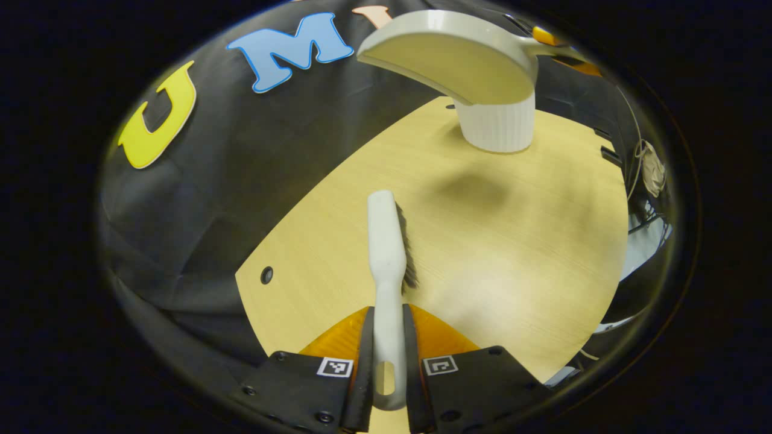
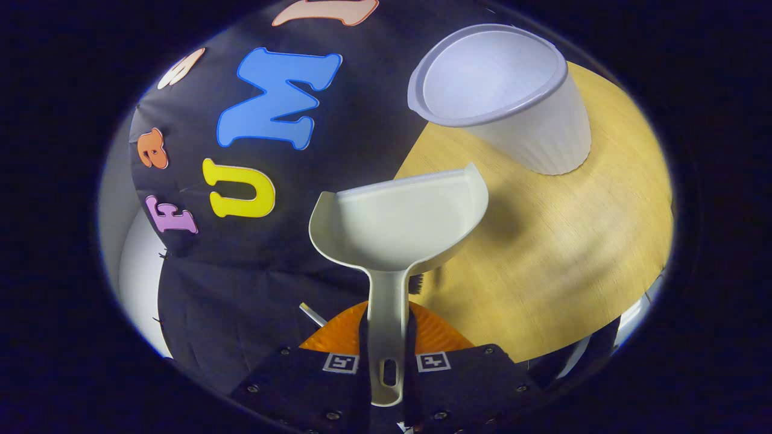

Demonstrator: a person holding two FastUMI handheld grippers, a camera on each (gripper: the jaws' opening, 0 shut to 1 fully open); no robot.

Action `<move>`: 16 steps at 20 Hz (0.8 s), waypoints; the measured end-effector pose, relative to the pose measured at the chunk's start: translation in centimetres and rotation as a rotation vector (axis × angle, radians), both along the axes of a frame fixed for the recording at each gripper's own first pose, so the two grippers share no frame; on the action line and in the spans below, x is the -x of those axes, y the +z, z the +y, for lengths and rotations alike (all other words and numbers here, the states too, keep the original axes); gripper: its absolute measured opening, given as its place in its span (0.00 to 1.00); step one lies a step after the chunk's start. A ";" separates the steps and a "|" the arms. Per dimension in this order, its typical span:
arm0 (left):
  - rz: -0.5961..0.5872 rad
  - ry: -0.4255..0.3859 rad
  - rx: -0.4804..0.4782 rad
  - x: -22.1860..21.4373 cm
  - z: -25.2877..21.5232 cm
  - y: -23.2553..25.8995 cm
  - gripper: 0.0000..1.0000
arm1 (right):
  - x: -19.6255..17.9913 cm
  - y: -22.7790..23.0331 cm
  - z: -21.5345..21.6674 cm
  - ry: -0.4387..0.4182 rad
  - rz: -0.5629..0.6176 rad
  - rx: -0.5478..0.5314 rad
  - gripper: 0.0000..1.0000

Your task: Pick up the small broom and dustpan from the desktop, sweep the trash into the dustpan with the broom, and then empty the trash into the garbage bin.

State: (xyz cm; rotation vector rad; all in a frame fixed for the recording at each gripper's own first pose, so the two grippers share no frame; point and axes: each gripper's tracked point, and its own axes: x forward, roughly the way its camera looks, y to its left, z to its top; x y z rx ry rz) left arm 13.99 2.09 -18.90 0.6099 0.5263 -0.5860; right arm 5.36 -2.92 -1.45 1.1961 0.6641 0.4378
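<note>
Risk first: dustpan raised near bin, bin at 1 o'clock of pan in right gripper view, pan mouth not yet over the rim; tipping from here would likely drop any load on the desk short of the bin. Pan interior looks bare, no trash made out inside, so emptying may be done or load too small to tell. Second risk: pan edge knocking the light bin over if swung in low. Third: thin handle twisting between the fingers during the tilt. Right gripper clamped on pan handle, handle running up to 12 o'clock, scoop straight ahead. Left gripper clamped on broom handle, head pointing to 12 o'clock, bristles facing 3 o'clock, held low over the desk; contact with the surface unclear. In left gripper view, dustpan hangs at 1 o'clock, well apart from broom, in front of and above bin; pan shadow on desk between. No trash seen on desk.
</note>
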 end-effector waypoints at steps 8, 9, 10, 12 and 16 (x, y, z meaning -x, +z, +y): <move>0.032 0.038 0.011 1.4 -0.7 -1.5 0.28 | -0.2 -8.5 1.4 0.006 0.076 0.290 0.20; 0.034 0.045 0.012 1.5 -0.7 -1.6 0.28 | -0.3 -9.6 1.3 0.004 0.084 0.328 0.21; 0.036 0.054 0.012 1.6 -0.8 -1.8 0.31 | -0.4 -10.5 1.3 0.008 0.092 0.371 0.21; 0.041 0.069 0.014 1.5 -1.2 -2.2 0.31 | -1.0 -12.8 1.3 0.012 0.102 0.453 0.21; 0.052 0.071 0.014 2.4 -1.8 -3.3 0.31 | -1.2 -14.7 1.6 0.024 0.121 0.535 0.20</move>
